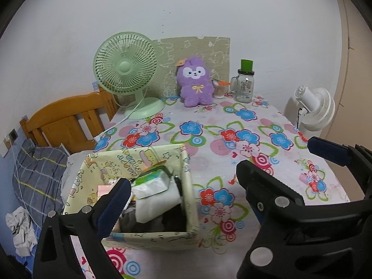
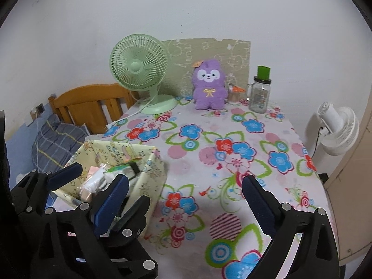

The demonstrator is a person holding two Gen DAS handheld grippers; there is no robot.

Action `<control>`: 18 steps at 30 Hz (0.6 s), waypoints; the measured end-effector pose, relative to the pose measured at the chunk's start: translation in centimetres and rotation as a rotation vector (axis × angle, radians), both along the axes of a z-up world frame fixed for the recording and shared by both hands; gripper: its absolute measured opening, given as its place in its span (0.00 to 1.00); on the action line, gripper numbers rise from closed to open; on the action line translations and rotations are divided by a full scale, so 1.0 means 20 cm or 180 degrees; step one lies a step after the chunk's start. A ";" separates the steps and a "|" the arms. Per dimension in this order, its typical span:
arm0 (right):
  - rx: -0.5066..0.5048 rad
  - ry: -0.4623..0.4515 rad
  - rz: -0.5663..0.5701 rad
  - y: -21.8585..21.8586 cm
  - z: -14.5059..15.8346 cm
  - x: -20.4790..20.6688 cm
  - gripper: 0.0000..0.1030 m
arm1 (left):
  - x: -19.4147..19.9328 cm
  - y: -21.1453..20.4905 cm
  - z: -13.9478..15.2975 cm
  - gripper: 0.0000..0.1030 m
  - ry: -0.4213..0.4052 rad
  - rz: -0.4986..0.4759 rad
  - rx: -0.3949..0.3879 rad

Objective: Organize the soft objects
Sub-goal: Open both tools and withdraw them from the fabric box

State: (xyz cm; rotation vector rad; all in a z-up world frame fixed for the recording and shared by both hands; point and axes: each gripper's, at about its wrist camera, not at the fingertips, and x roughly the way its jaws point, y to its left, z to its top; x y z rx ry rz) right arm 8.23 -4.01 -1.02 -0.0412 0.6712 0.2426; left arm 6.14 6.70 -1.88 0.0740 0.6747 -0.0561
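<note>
While both grippers hang above the near part of the desk [image 2: 232, 139], each one has its jaws spread wide and nothing is between them. The left gripper [image 1: 183, 181] is over the near left corner, and its left finger [image 1: 116, 200] stands in front of the open storage box [image 1: 190, 209]. The right gripper [image 2: 186, 193] is just beside it on the right, above the flowered cloth [image 1: 232, 127], and in the right wrist view the left gripper [image 2: 109, 186] shows at the lower left, partly in front of the box [image 2: 153, 162].

The box is pale yellow with cartoon prints and sits at the near left corner of the desk. It is full: a white soft packet [image 1: 153, 186] with a green label lies on top, a white folded piece is under it, and darker soft things are deeper inside. I cannot tell what each one is.

At the far edge of the desk, well apart from the box, a purple plush toy [image 1: 196, 81] stands upright and leans on a printed board [image 1: 197, 48] at the wall. A green desk fan [image 1: 126, 69] is at the far left corner. To the right of the toy are a small cup [image 1: 218, 90] and a glass jar [image 1: 245, 86] with a green lid.

Beside the left edge there is a bed with a wooden headboard [image 1: 67, 118] and a checked pillow [image 1: 34, 176]. Beyond the right edge stands a white fan [image 1: 318, 109].
</note>
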 end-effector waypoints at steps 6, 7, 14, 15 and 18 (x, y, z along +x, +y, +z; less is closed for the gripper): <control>0.0016 -0.0055 -0.0096 -0.09 0.02 -0.04 0.99 | -0.03 -0.06 0.02 0.99 -0.0044 -0.0028 -0.0021; 0.0018 -0.0061 -0.0110 -0.10 0.02 -0.05 0.99 | -0.03 -0.07 0.02 0.99 -0.0050 -0.0029 -0.0027; 0.0019 -0.0108 -0.0207 -0.20 0.04 -0.09 0.99 | -0.07 -0.13 0.04 0.99 -0.0097 -0.0042 -0.0041; 0.0027 -0.0113 -0.0220 -0.21 0.04 -0.10 0.99 | -0.08 -0.14 0.05 0.99 -0.0105 -0.0044 -0.0039; 0.0036 -0.0136 -0.0254 -0.25 0.05 -0.12 1.00 | -0.11 -0.16 0.05 0.99 -0.0141 -0.0056 -0.0045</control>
